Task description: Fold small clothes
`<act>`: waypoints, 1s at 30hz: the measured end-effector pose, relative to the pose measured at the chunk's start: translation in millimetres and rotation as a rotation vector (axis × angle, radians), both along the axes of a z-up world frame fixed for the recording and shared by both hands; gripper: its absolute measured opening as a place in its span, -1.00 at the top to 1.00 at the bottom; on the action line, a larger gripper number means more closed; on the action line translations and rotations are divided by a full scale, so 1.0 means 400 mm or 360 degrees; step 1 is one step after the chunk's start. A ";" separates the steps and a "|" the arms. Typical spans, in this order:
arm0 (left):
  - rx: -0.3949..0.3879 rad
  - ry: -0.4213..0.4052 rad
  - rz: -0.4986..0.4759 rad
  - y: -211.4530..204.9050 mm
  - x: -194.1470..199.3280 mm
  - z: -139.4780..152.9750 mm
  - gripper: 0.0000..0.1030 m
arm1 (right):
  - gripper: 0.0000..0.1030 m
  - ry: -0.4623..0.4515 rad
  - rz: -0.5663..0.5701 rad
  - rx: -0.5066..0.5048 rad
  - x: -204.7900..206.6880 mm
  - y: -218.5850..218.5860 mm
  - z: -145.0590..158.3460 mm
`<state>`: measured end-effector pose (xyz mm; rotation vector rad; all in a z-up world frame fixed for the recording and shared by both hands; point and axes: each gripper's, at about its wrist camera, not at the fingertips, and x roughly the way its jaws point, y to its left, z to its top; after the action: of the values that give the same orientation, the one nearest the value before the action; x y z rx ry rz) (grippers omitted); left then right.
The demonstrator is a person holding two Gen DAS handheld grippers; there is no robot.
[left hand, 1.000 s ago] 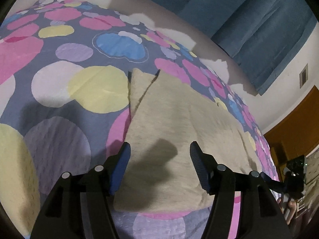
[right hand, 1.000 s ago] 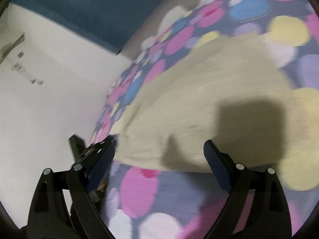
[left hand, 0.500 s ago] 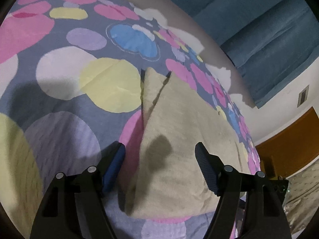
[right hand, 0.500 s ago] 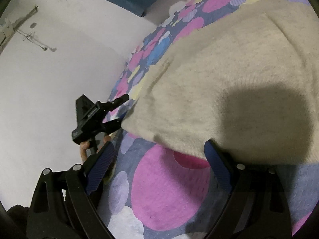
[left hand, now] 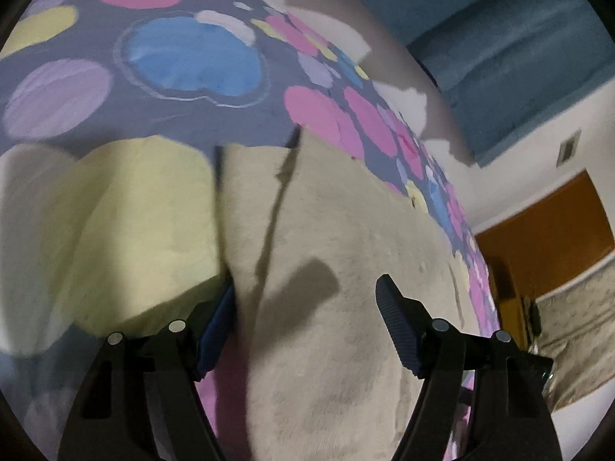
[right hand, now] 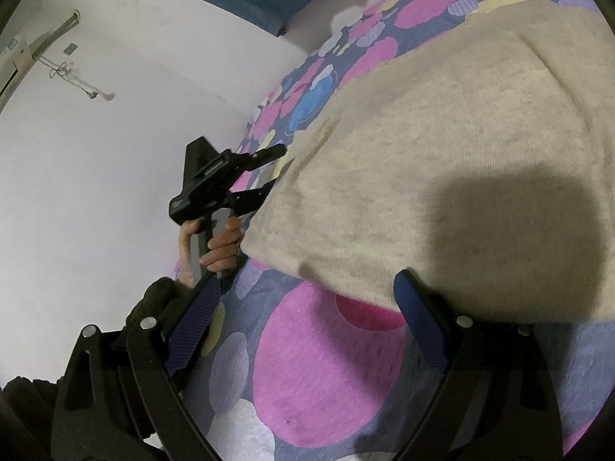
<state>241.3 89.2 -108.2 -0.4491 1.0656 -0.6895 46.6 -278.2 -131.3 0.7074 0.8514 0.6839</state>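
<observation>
A beige knit garment (left hand: 346,253) lies flat on a bedspread (left hand: 184,115) printed with coloured circles. In the left wrist view my left gripper (left hand: 307,307) stands open low over the garment's left side. Its left finger is at the cloth's side edge and its right finger is over the cloth. In the right wrist view the garment (right hand: 442,146) fills the upper right, and my right gripper (right hand: 307,288) hangs open at its near hem, which runs between the jaws. The same view shows the left gripper (right hand: 265,174) at the garment's far corner, held by a hand (right hand: 217,247).
The bedspread (right hand: 326,365) spreads all round the garment. A white wall (right hand: 115,134) stands beside the bed. Blue curtains (left hand: 499,57) hang behind it, and an orange-brown wooden door (left hand: 546,238) is at the right.
My left gripper has moved forward and lower, so the garment now fills its view. The right gripper came down to the near hem, then held still while the left gripper closed on the far corner.
</observation>
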 end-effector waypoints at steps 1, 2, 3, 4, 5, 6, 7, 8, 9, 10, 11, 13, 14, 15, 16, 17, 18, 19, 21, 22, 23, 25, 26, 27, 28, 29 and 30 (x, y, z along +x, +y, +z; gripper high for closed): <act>0.0012 0.0001 -0.0022 -0.004 0.003 0.001 -0.37 | -0.78 -0.0003 0.0000 -0.0001 0.000 0.001 0.001; 0.0014 0.0011 -0.0034 -0.004 0.009 0.001 -0.33 | -0.78 -0.0002 0.0000 -0.0003 0.000 0.003 0.000; 0.0005 0.0039 -0.0040 0.001 0.019 -0.001 -0.25 | -0.79 -0.0002 0.0001 -0.0004 0.000 0.003 0.000; -0.0016 0.0072 -0.0042 0.008 0.031 -0.005 -0.21 | -0.79 -0.0004 0.0001 -0.0003 -0.001 0.003 0.000; -0.0040 0.0104 -0.0044 0.015 0.041 -0.008 -0.17 | -0.79 -0.0005 0.0001 -0.0003 -0.001 0.003 0.000; -0.0062 0.0133 -0.0055 0.019 0.050 -0.013 -0.16 | -0.79 -0.0005 0.0002 -0.0003 -0.002 0.003 0.000; -0.0067 0.0134 -0.0073 0.015 0.052 -0.013 -0.16 | -0.80 -0.0005 0.0003 -0.0004 -0.002 0.004 0.000; -0.0058 0.0117 -0.0097 0.008 0.050 -0.012 -0.16 | -0.80 -0.0005 0.0002 -0.0003 -0.003 0.004 0.000; -0.0018 0.0087 -0.0124 -0.007 0.046 -0.010 -0.16 | -0.80 -0.0007 0.0002 -0.0001 -0.003 0.004 0.000; 0.0028 0.0058 -0.0140 -0.021 0.045 -0.006 -0.16 | -0.81 -0.0006 0.0001 -0.0001 -0.003 0.005 -0.001; 0.0068 0.0035 -0.0155 -0.034 0.045 -0.002 -0.16 | -0.81 -0.0005 0.0001 0.0000 -0.003 0.005 -0.001; 0.0093 0.0035 -0.0167 -0.045 0.050 0.003 -0.16 | -0.81 -0.0009 0.0001 0.0000 -0.003 0.005 -0.001; 0.0099 0.0042 -0.0167 -0.047 0.054 0.003 -0.09 | -0.81 -0.0010 0.0001 -0.0001 -0.003 0.006 -0.001; 0.0119 0.0047 -0.0163 -0.048 0.058 0.001 0.07 | -0.81 -0.0009 0.0002 -0.0001 -0.003 0.006 -0.002; 0.0157 0.0047 -0.0157 -0.051 0.059 0.000 0.16 | -0.81 -0.0008 0.0002 0.0001 -0.003 0.006 -0.002; 0.0190 0.0039 -0.0152 -0.053 0.059 0.001 0.28 | -0.81 -0.0010 0.0001 0.0003 -0.003 0.006 -0.002; 0.0222 0.0027 -0.0146 -0.056 0.056 0.004 0.43 | -0.81 -0.0011 0.0002 0.0005 -0.002 0.006 -0.002; 0.0253 0.0029 -0.0147 -0.061 0.054 0.006 0.56 | -0.81 -0.0012 0.0001 0.0005 -0.006 0.006 -0.002; 0.0267 0.0064 -0.0144 -0.073 0.054 0.009 0.75 | -0.81 -0.0013 0.0001 0.0004 -0.005 0.007 -0.002; 0.0297 0.0052 -0.0130 -0.080 0.051 0.019 0.76 | -0.81 -0.0014 0.0002 0.0003 -0.006 0.007 -0.003; 0.0319 0.0035 -0.0123 -0.090 0.047 0.032 0.76 | -0.81 -0.0015 0.0002 0.0003 -0.007 0.007 -0.003; 0.0320 0.0008 -0.0108 -0.110 0.035 0.072 0.77 | -0.81 -0.0016 0.0004 0.0003 -0.007 0.007 -0.004; 0.0308 0.0010 -0.0100 -0.118 0.029 0.092 0.77 | -0.81 -0.0015 0.0004 0.0005 -0.007 0.007 -0.004; 0.0292 0.0009 -0.0092 -0.131 0.022 0.118 0.77 | -0.81 -0.0015 0.0003 0.0008 -0.007 0.007 -0.004; 0.0287 0.0002 -0.0087 -0.147 0.015 0.145 0.77 | -0.81 -0.0016 0.0003 0.0010 -0.006 0.006 -0.004; 0.0295 -0.0010 -0.0087 -0.166 0.010 0.169 0.77 | -0.81 -0.0017 0.0003 0.0012 -0.006 0.006 -0.004; 0.0334 -0.0046 -0.0097 -0.201 -0.002 0.205 0.78 | -0.81 -0.0016 0.0003 0.0016 -0.007 0.005 -0.004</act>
<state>240.5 8.9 -26.3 -0.2256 1.1145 -0.6283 44.0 -276.1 -133.0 0.7118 0.8399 0.6933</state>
